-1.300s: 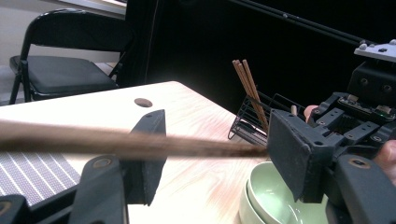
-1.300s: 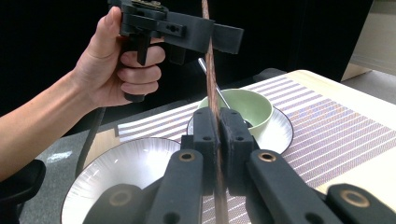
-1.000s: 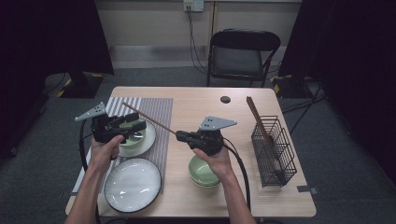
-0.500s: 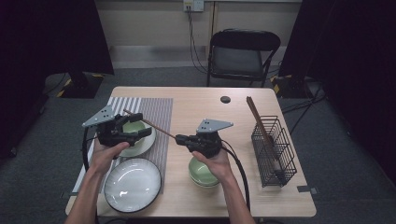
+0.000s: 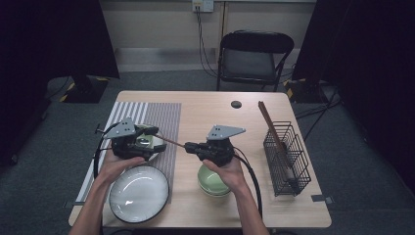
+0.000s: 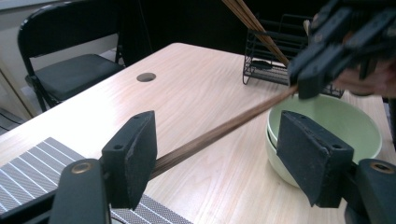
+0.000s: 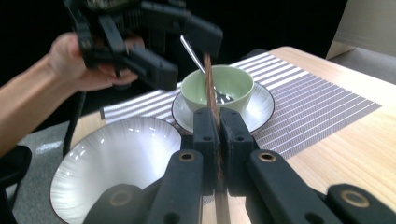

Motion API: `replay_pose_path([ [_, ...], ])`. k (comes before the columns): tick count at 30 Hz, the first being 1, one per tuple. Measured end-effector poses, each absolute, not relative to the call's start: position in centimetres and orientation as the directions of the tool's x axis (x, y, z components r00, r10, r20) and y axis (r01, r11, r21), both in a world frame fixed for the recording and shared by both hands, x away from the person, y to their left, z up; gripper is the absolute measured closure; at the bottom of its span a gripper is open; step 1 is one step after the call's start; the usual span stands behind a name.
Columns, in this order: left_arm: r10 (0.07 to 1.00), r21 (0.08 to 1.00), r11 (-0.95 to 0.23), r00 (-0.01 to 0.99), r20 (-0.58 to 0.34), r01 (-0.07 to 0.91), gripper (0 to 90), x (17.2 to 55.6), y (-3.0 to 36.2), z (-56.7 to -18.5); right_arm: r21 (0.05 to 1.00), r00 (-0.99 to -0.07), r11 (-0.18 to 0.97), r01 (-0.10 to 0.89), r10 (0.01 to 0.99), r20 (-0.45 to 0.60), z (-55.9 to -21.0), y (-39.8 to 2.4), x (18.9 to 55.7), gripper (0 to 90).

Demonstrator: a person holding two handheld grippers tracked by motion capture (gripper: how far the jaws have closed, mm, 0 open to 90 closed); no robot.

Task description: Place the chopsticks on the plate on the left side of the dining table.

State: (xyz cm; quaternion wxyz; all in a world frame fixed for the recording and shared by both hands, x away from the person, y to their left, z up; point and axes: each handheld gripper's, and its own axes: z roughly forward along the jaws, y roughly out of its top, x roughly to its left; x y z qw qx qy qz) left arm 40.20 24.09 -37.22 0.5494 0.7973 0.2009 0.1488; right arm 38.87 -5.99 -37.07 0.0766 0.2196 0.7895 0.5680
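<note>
Chopstick [image 6: 219, 133] hangs over the table [image 5: 210, 110], pinched in our right tongs [image 7: 218, 122]; its far end sits between our left tongs [image 6: 219, 158], whose jaws stand wide w/o pressing it and have just been narrowing. Small green bowl [image 7: 217, 91] on a saucer [image 7: 259, 106] holds a spoon [image 7: 201, 65]. Wire basket [image 5: 286, 154] holds more chopsticks; stacked green bowls [image 5: 214, 183] lie under our right hand.

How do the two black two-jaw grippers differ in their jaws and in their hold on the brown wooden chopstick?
The right gripper has its jaws shut on the brown wooden chopstick; the left gripper has its jaws wide apart, with the stick's far end lying between them beside one pad, not clamped. The right gripper hangs above the stacked green bowls, the left above the striped placemat. Both are black and hand-held, with a grey plate on top.
</note>
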Motion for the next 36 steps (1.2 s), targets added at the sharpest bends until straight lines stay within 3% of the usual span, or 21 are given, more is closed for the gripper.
replay_pose_path([
  [9,0.485,0.908,-0.384,0.873,0.046,0.166,39.6,40.6,23.4,-38.5,0.919,-0.890,0.294,0.261,0.443,0.111,-35.7,-6.0,38.7,86.9],
  [17,0.489,0.901,-0.406,0.869,0.072,0.154,56.3,40.6,23.0,-39.3,0.922,-0.892,0.301,0.245,0.442,0.093,-34.7,-6.1,38.6,87.2],
  [25,0.417,0.880,-0.449,0.907,0.055,0.153,71.4,40.5,21.4,-40.2,0.937,-0.898,0.274,0.218,0.432,0.082,-33.0,-5.8,38.7,87.7],
  [34,0.344,0.888,-0.439,0.939,0.023,0.139,79.9,40.1,20.0,-40.6,0.955,-0.902,0.223,0.198,0.423,0.089,-31.5,-5.6,39.5,87.3],
  [36,0.326,0.888,-0.439,0.945,0.017,0.136,82.2,40.0,19.7,-40.6,0.958,-0.899,0.198,0.207,0.425,0.107,-31.3,-5.4,39.8,81.7],
])
